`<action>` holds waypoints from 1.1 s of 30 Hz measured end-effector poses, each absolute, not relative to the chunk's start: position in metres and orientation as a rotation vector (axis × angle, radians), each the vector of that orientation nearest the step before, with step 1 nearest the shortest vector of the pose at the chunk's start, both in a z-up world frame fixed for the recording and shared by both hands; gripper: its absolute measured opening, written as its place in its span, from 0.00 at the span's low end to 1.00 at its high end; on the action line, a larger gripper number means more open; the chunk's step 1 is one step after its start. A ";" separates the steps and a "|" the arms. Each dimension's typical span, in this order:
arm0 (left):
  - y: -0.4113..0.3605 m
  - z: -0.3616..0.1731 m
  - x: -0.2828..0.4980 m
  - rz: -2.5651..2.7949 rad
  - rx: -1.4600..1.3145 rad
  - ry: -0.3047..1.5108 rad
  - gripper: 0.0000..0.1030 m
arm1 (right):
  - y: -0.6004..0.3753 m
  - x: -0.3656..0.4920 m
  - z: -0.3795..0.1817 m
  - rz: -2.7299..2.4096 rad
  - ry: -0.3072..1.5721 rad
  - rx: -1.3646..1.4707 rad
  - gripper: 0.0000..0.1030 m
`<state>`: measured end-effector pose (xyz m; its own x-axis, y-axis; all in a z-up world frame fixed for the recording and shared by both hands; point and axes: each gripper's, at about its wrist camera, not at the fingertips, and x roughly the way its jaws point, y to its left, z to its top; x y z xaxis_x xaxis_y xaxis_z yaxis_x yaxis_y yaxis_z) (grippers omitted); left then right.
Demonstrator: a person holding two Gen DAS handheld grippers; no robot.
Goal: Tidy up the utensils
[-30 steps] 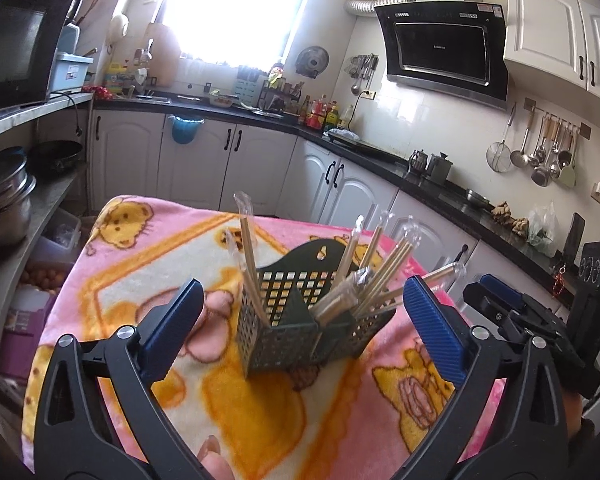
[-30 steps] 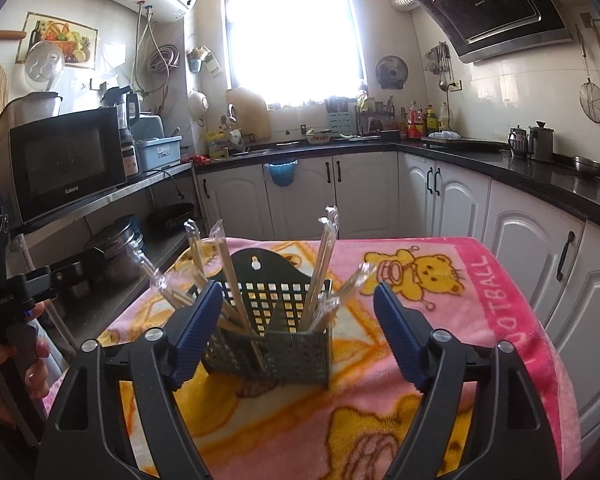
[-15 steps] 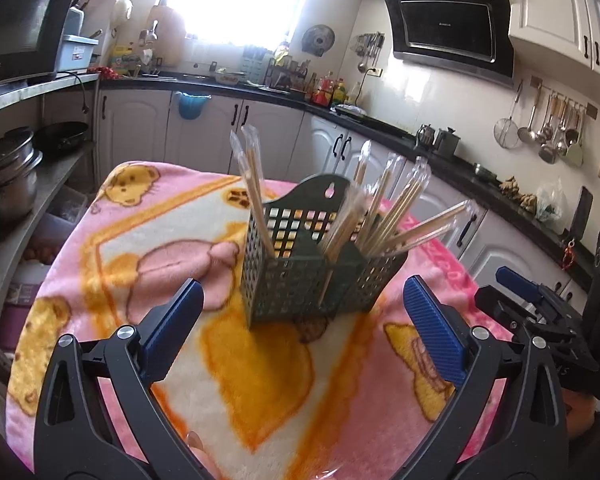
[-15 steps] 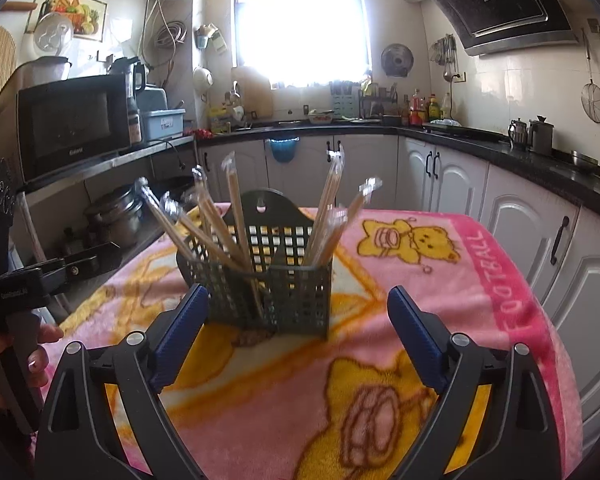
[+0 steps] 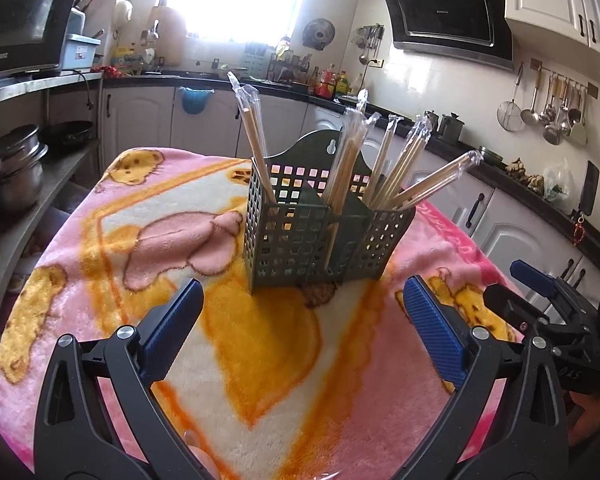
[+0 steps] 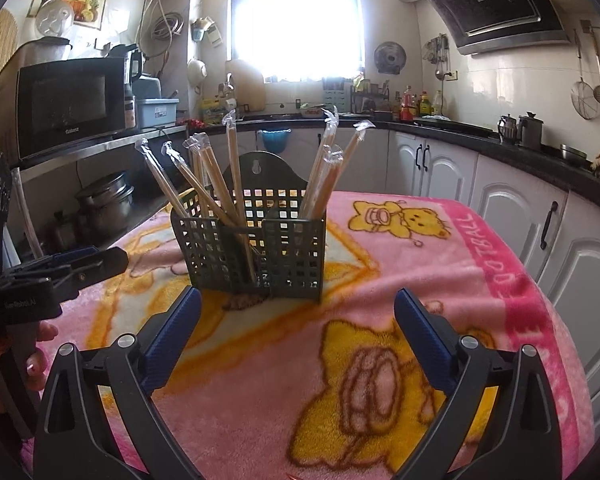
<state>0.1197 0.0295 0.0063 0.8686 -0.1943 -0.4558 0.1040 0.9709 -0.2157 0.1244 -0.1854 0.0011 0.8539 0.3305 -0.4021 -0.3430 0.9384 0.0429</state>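
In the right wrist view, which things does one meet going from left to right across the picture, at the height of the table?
Left gripper → dark green utensil basket holding wrapped chopsticks → yellow bear print on the pink blanket → white cabinet doors.

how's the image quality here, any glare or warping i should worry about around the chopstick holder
Left wrist view: window blown out to white, backlighting the holder; cabinets and counter bow with fisheye. Right wrist view: same washed-out window, holder and wrapped chopsticks sharp, straight edges curve near the rim.
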 end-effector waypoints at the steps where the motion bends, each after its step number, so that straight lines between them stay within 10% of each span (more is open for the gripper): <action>1: 0.029 0.005 0.119 -0.156 -0.186 0.492 0.90 | -0.187 0.123 0.000 0.347 0.408 -0.027 0.92; 33: 0.022 -0.006 0.097 -0.121 -0.155 0.316 0.90 | -0.201 0.080 -0.005 0.270 0.125 -0.004 0.94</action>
<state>0.0973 0.0216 -0.0061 0.9433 -0.1422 -0.2998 0.0937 0.9809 -0.1702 0.0803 -0.2011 -0.0047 0.9560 0.2659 -0.1237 -0.2663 0.9638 0.0133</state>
